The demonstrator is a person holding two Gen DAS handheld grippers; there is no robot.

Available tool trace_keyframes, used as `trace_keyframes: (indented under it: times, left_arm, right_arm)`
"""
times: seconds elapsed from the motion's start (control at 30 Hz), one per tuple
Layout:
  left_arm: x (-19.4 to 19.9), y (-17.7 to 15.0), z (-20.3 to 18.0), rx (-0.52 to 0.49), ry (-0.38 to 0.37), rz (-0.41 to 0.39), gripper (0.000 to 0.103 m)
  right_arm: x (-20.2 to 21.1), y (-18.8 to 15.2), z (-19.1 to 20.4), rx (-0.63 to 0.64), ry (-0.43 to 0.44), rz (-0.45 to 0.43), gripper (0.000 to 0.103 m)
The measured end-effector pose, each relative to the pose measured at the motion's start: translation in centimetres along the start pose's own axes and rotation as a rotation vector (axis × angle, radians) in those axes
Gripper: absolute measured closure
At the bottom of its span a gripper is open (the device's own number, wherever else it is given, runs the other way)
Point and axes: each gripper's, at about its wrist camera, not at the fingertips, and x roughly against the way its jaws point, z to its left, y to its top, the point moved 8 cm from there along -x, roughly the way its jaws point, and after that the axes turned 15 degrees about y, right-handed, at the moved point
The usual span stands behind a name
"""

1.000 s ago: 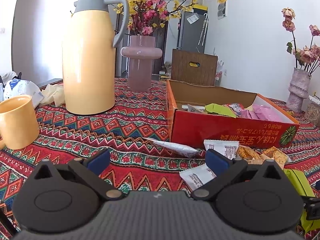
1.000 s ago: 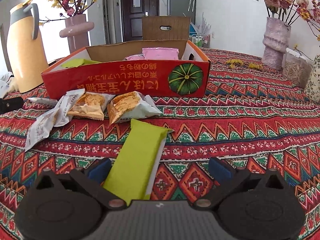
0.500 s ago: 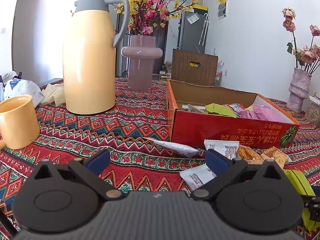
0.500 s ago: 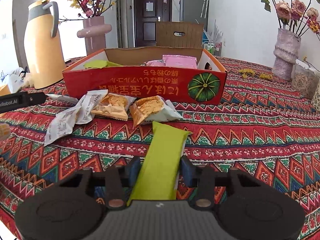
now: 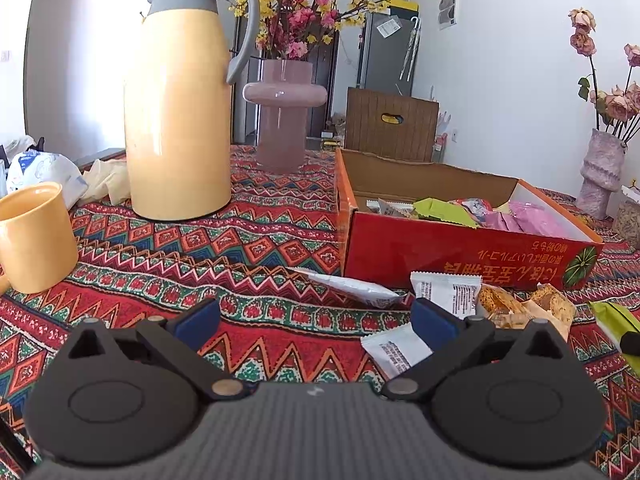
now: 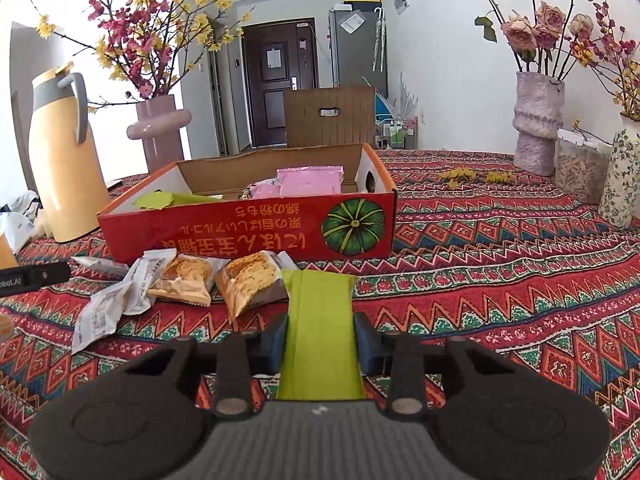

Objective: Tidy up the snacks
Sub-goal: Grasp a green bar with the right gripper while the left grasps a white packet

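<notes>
— Currently, item one: green snack packet (image 6: 320, 320). Where is it?

— Pinched between your right gripper (image 6: 320, 338) fingers, which are closing on its sides; its far end overlaps the biscuit packets (image 6: 248, 280) before the red box (image 6: 248, 228).

— Risk?

— Thin, slick wrapper: it may slip or buckle, or snag those packets as you carry it boxward.

— Pose?

— Right gripper tilted downward over the desk (image 6: 500, 272). Left gripper (image 5: 316, 320) low, fingers spread, holding nothing.
</notes>
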Motion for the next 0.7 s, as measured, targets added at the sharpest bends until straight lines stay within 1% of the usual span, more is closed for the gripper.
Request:
trace_keyframes:
  times: [0.13, 0.23, 0.37, 0.47, 0.53, 0.57, 0.6, 0.63, 0.67, 0.7]
  left_arm:
    - [0.0, -0.4, -0.9, 0.024, -0.068, 0.092, 0.0]
    - [0.5, -0.6, -2.5, 0.009, -0.102, 0.124, 0.0]
    - [0.7, -1.1, -4.9, -0.042, -0.094, 0.166, 0.0]
    - [0.3, -1.6, -6.0, -0.059, -0.06, 0.193, 0.001]
    - [-0.1, -2.0, -6.3, -0.065, -0.037, 0.221, 0.007]
    - [-0.3, -2.2, -6.5, -0.068, -0.034, 0.234, 0.017]
    - [-0.5, -2.4, -6.6, -0.07, -0.033, 0.249, 0.032]
    - [-0.7, -2.7, -6.6, -0.071, -0.035, 0.264, 0.04]
    - [-0.5, -2.7, -6.6, -0.077, -0.024, 0.253, 0.046]
    - [-0.4, -2.7, -6.5, -0.075, -0.029, 0.254, 0.054]
  right_arm:
    - [0.2, 0.0, -0.5, -0.014, 0.008, -0.018, 0.069]
    - [0.0, 0.0, -0.6, -0.02, 0.017, -0.022, 0.069]
    - [-0.1, 0.1, -0.6, -0.023, 0.026, -0.03, 0.069]
    - [-0.1, 0.1, -0.7, -0.025, 0.033, -0.035, 0.069]
    - [-0.2, 0.0, -0.8, -0.028, 0.037, -0.035, 0.069]
    - [-0.2, 0.0, -0.8, -0.028, 0.039, -0.035, 0.069]
    - [-0.2, 0.0, -0.8, -0.029, 0.042, -0.035, 0.069]
    - [-0.2, -0.1, -0.8, -0.03, 0.044, -0.035, 0.069]
    - [-0.2, -0.1, -0.8, -0.03, 0.046, -0.035, 0.069]
    - [-0.2, -0.2, -0.9, -0.031, 0.049, -0.036, 0.069]
